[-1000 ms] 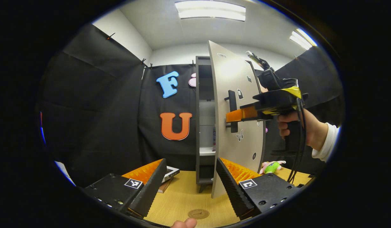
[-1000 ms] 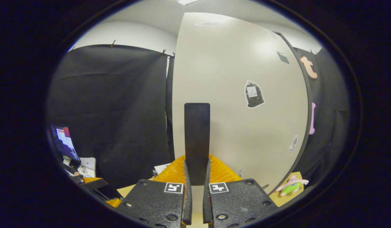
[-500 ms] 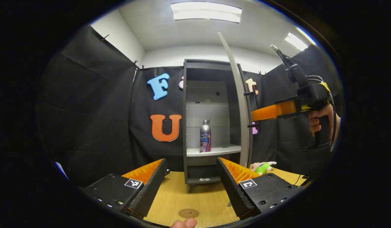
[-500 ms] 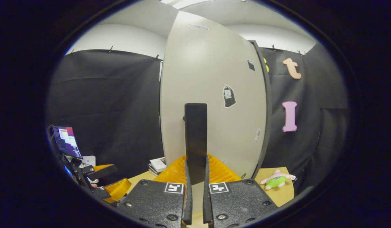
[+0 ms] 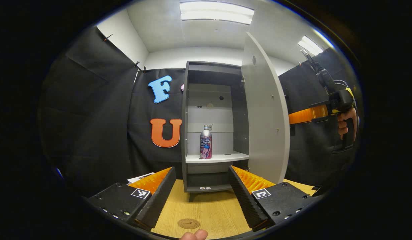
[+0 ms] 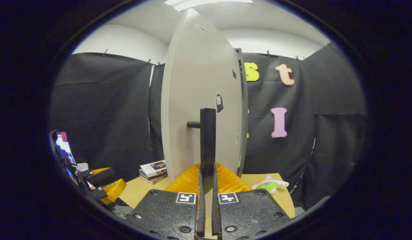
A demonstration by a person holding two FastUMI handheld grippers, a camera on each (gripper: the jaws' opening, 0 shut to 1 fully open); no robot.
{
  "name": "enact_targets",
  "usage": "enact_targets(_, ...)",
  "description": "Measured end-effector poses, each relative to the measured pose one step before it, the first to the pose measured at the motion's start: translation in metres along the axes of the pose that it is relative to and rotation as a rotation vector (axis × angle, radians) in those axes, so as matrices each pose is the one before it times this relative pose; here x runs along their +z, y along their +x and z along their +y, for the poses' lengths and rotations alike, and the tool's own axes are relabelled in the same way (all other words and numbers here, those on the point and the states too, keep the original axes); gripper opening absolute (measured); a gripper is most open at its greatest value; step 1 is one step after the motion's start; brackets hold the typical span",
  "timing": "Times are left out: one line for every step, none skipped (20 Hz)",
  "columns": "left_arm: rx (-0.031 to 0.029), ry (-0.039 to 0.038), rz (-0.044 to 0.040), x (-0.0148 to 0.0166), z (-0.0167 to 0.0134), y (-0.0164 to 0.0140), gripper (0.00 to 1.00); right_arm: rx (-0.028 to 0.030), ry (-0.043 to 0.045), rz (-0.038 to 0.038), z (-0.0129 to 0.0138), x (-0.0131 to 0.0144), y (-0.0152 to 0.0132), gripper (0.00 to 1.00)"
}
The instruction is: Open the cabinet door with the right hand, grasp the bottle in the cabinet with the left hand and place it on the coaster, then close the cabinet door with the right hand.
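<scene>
The cabinet stands open on the desk, its door swung wide to the right with the inner face toward the left claw view. On the middle shelf a bottle stands upright — long axis vertical, cap up, base on the shelf board — near the shelf's left side and apart from the cabinet walls.

The left claw is held low before the cabinet, its two fingers spread wide with nothing between them, aimed toward the cabinet's lower part. On the desk between and below those fingers lies a round coaster, flat, well apart from the bottle. A fingertip shows at the bottom edge of that view.

In the right claw view, the right claw is closed narrowly on the door's handle — a dark vertical bar held off the door's outer face by a short post — with a finger on each side of it. The door is seen nearly edge-on there, stickers on its face. In the left claw view that claw reaches in from the right behind the door, a hand around its grip.

A stack of books lies on the desk left of the door, and a plush toy lies to the right.
</scene>
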State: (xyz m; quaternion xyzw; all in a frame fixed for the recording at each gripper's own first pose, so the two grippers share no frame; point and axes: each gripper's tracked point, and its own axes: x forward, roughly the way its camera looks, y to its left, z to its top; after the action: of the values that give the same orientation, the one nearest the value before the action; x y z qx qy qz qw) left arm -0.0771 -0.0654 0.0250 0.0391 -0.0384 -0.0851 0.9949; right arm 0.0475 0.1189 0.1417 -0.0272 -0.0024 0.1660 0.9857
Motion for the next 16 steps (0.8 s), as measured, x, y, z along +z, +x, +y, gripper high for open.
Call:
enact_targets(-0.00442,-0.00268,-0.00189,0.00037,-0.00266,0.00172,0.95,-0.02006,-0.00121,-0.00205,-0.00738,-0.00008,-0.00338,0.1)
enact_targets(-0.00484,-0.00345,-0.00047,0.00017,-0.00285,0.00087,0.95,-0.01756,0.0078,-0.0015,-0.00694,0.00047,-0.00459,0.07)
enact_targets(-0.00628,-0.00368,0.0014,-0.00112,-0.00261,0.00046,0.95,-0.01546,0.00953,-0.00329,-0.00624,0.0008,-0.00351,0.07)
enact_targets(-0.00726,-0.00179,-0.00047,-0.00002,-0.00271,-0.00003,0.95,-0.01253,-0.0006,-0.00196,-0.00486,0.00088,-0.00281,0.05)
enact_targets(-0.00455,0.0017,0.00049,-0.00021,-0.00249,-0.0001,0.95,-0.01356,-0.0063,-0.00077,-0.00612,-0.00043,-0.00225,0.05)
enact_targets(-0.00154,0.00409,0.00178,-0.00065,-0.00112,-0.00059,0.95,-0.01717,-0.00852,0.00006,-0.00667,0.00058,-0.0019,0.04)
enact_targets(-0.00022,0.00311,0.00218,-0.00032,-0.00128,-0.00145,0.95,-0.0177,-0.0123,0.00051,-0.00551,0.00088,-0.0005,0.04)
enact_targets(0.00047,0.0006,0.00192,-0.00123,-0.00103,-0.00007,0.95,-0.01585,-0.01492,0.00001,-0.00434,-0.00006,-0.00108,0.04)
enact_targets(0.00049,-0.00126,0.00288,-0.00173,-0.00101,0.00088,0.95,-0.0122,-0.00893,-0.00021,-0.00345,0.00049,-0.00082,0.04)
enact_targets(0.00088,-0.00213,0.00193,-0.00133,-0.0003,0.00035,0.95,-0.00921,-0.00247,-0.00086,-0.00272,0.00015,-0.00026,0.04)
enact_targets(0.00071,-0.00179,0.00099,-0.00043,0.00053,0.0,0.95,-0.00587,0.00316,-0.0016,-0.00279,-0.00009,0.00009,0.04)
enact_targets(0.00122,-0.0003,-0.00011,0.00027,-0.00027,-0.00012,0.95,-0.00717,0.00811,-0.00295,-0.00336,-0.00041,-0.00013,0.04)
enact_targets(0.00234,-0.00005,-0.00012,0.00008,0.00021,-0.00039,0.95,-0.00925,0.00929,0.00012,-0.00489,-0.00027,0.00013,0.04)
enact_targets(0.00127,-0.00023,-0.00024,-0.00035,-0.00032,-0.00055,0.95,-0.0119,0.01023,0.00209,-0.00537,-0.00188,0.00071,0.04)
enact_targets(0.00172,0.00042,-0.00073,-0.00068,0.00015,-0.0004,0.95,-0.0134,0.00964,-0.00091,-0.00634,-0.00105,0.00028,0.04)
enact_targets(0.00243,0.00085,-0.00137,0.00056,-0.00057,-0.00116,0.95,-0.00553,0.01024,-0.00476,-0.0055,0.00061,0.00108,0.02)
